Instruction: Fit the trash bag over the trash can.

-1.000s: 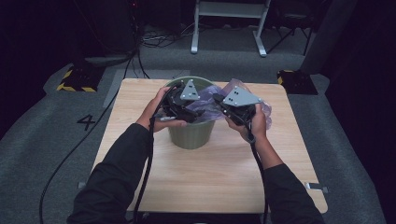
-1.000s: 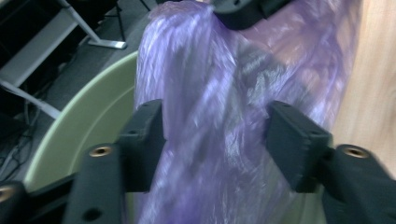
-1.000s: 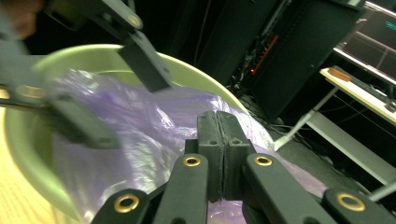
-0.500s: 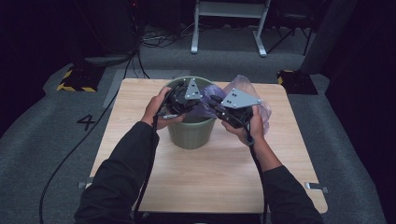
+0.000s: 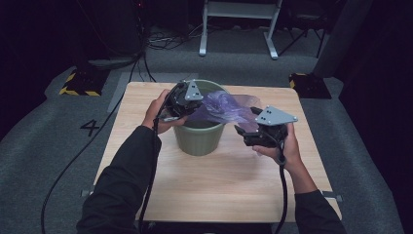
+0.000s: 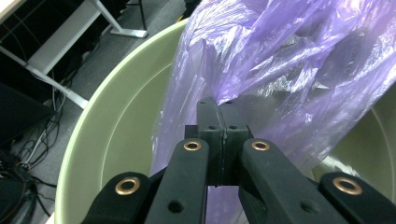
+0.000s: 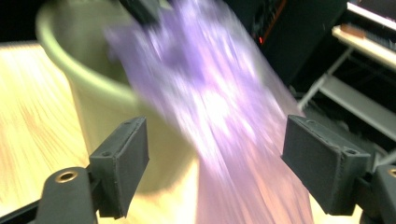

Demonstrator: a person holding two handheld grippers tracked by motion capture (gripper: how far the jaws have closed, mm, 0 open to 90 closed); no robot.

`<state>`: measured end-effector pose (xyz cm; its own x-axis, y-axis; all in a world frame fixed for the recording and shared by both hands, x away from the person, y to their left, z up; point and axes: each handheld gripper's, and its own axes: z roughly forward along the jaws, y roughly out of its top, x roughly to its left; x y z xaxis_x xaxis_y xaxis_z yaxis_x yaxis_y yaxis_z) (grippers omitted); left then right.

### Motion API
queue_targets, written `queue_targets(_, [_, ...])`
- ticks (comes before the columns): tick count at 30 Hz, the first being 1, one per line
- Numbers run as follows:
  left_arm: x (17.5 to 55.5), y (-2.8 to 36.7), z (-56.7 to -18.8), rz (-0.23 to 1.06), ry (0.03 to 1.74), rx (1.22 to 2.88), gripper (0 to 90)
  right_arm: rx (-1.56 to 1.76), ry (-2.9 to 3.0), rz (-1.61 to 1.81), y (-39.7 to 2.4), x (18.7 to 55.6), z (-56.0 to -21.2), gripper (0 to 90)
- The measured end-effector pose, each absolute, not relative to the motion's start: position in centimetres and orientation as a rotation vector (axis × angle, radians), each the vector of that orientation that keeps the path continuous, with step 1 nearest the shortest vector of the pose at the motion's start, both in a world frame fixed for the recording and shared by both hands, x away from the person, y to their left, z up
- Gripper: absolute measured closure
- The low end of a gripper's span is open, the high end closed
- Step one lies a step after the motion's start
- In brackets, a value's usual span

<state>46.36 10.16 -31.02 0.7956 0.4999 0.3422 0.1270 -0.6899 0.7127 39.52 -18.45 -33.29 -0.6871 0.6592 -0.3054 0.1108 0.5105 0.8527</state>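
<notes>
Both hand-held grippers work at a green bin on the tabletop [image 5: 214,195]. Left hand-held gripper [image 5: 187,103] sits over the near-left rim of the bin, and in its own view the two black jaws are pressed together on a fold of purple plastic bag [image 6: 280,70]. Right hand-held gripper [image 5: 248,130] is off to the right of the bin, above bare wood, with its jaws standing wide apart; they have just been opening. In its own view the bag film passes between the two pads [image 7: 123,161] but neither pad presses on it, though the picture there is blurred.

Going by size: the tabletop is a pale wooden square on a grey floor. The bin [image 5: 199,139], a round olive-green bucket, stands near the middle of its far half. The bag is thin, crinkled and see-through; it stretches from the left jaws at the bin's mouth out over the right rim towards the right hand-held gripper, partly hanging inside the bin and partly spread above the wood beside it. The left hand [image 5: 158,114] grips its tool against the bin's left side, and the right hand [image 5: 285,146] holds its tool well clear of the bin wall. A black cable [image 5: 282,195] trails from the right tool towards the near edge.
</notes>
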Motion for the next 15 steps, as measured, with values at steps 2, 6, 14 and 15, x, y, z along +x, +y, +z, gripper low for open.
queue_targets(2, [46.5, 10.3, -31.1, 0.688, 0.467, 2.275, 89.8, 0.66, 2.139, 1.113, -19.4, 39.8, -34.4, 23.0])
queue_targets(6, [46.9, 10.4, -31.3, 0.662, 0.48, 2.257, 89.8, 0.764, 2.118, 1.094, -20.9, 40.8, -36.1, 25.6])
queue_targets(14, [47.0, 10.9, -31.3, 0.641, 0.481, 2.236, 89.8, 0.833, 2.104, 1.142, -21.7, 42.9, -38.0, 29.2])
queue_targets(15, [47.1, 11.0, -31.3, 0.644, 0.479, 2.24, 89.7, 0.824, 2.096, 1.147, -21.6, 43.0, -38.0, 39.0])
